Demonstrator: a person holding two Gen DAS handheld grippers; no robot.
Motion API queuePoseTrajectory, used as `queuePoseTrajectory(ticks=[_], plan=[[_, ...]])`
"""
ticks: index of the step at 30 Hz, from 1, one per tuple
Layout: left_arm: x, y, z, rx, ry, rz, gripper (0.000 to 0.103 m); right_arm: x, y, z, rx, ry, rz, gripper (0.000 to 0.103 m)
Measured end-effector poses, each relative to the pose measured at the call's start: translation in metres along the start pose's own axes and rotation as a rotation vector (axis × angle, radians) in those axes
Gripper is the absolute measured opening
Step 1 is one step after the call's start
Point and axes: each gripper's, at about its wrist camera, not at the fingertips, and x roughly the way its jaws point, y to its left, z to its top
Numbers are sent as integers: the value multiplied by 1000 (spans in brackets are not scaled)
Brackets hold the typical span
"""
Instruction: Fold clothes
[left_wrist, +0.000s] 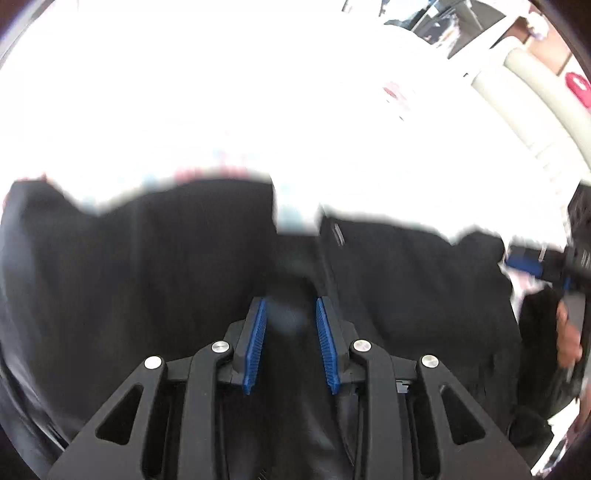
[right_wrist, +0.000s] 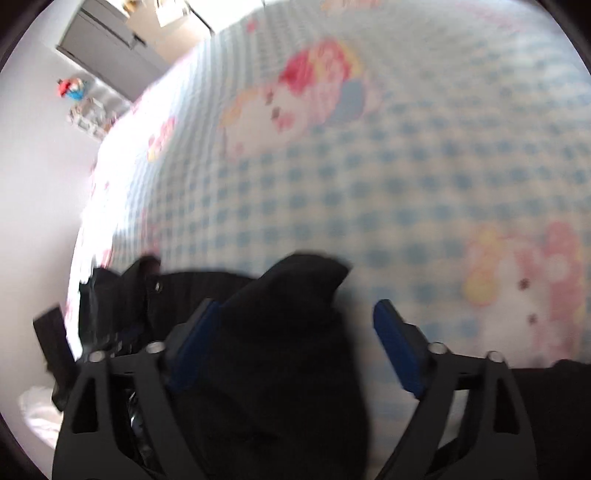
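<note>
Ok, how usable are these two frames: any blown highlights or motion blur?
Left wrist view: the bedsheet is blown out to white, the black garment stays readable. Right wrist view: exposure fine, but motion blur smears the sheet's checks and the garment's tip between the tongs.

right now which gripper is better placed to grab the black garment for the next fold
Left, probably. The left gripper sits low over the black garment, pads partly apart with dark cloth between them. The right gripper stands wide open, only a blurred peak of cloth between its pads.
</note>
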Motion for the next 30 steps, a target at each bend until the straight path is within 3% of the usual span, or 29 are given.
queuePoseTrajectory(ticks=[3,4,6,7,8,10,13,15,17,19,22,24,26,28,30], plan=[[17,0,27,72,52,42,33,32,-1,6,31,49,-76,88],[32,-4,27,133,132,69,39,37,-3,6,25,40,-84,86],[62,-21,25,284,275,148,44,44,1,5,-30,37,-67,54],[75,-35,27,369,319,200,48,47,8,3,-87,45,-33,28],[75,-40,24,417,317,224,49,46,20,0,-189,40,-38,21],[70,-37,22,423,291,206,51,45,45,-6,-371,3,-136,17],[66,-28,18,429,232,215,57,41,61,4,-448,-45,-237,15],[65,-23,19,404,211,317,56,40,66,6,-539,-60,-322,13],[65,-24,19,467,244,423,56,38,71,10,-595,-68,-365,12],[60,-27,13,559,304,377,57,28,61,25,-498,-84,-279,12],[55,-42,19,696,279,346,57,15,39,47,-335,-112,-147,14],[49,-42,18,697,254,297,57,22,38,44,-362,-121,-206,16],[49,-40,12,669,235,253,57,32,42,37,-430,-116,-281,24],[63,-94,-37,677,194,260,55,38,46,31,-487,-106,-316,35],[58,-85,-85,706,144,299,54,33,34,38,-394,-129,-265,40]])
